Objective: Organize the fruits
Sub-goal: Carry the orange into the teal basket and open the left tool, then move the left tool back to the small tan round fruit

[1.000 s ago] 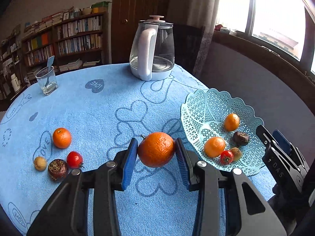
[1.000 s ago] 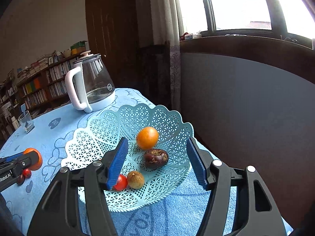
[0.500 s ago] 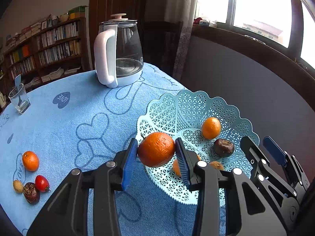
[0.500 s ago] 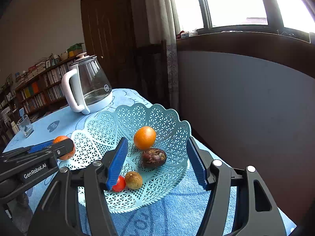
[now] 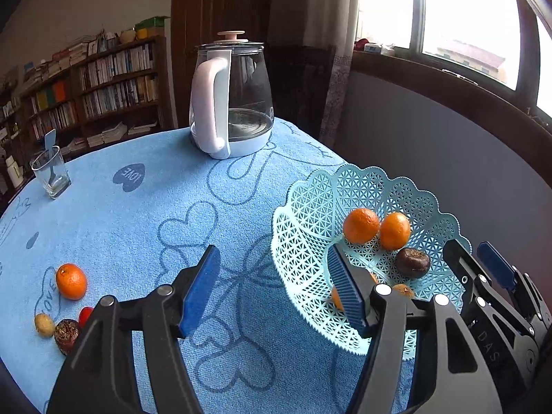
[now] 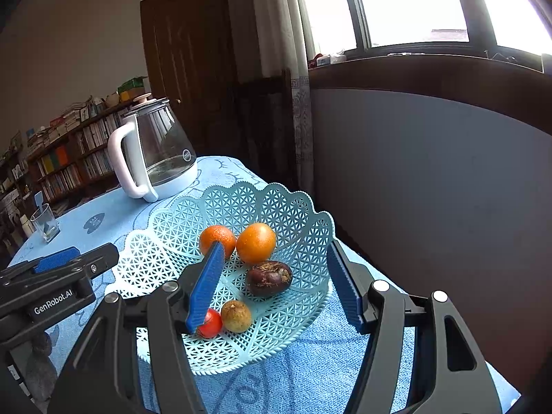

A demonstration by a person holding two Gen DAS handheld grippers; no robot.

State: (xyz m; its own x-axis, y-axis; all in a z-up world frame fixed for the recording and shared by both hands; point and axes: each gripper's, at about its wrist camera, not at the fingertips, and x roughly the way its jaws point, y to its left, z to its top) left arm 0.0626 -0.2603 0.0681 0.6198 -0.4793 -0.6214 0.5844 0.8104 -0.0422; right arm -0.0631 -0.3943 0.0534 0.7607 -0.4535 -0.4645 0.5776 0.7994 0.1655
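Just past my left gripper [image 5: 274,284], off its right finger, sits the basket [image 5: 303,207]: pale blue plastic lattice with a scalloped rim, light and springy I'd judge, so it could skate on the terry tablecloth [image 5: 145,214] if I knock it. My left jaws are opening with nothing between them; the mandarin [image 5: 361,225] lies loose in the basket beyond that finger, touching a smoother orange [image 5: 394,230]. My right gripper [image 6: 272,284] hangs half-wide over the basket's near side, gripping nothing.

Well off to the left of my left gripper, on the cloth, another mandarin [image 5: 71,281] waits: round, pebbly skin, firm but with some give. I would take it across its widest middle so the ribbed pads bite without squeezing juice. Nearer me in that cluster are a dark wrinkled fruit [image 5: 66,332] with a hard-looking shell, a glossy cherry tomato [image 5: 85,314], slippery and easily burst, and a small tan fruit [image 5: 44,325], the likeliest to roll away.
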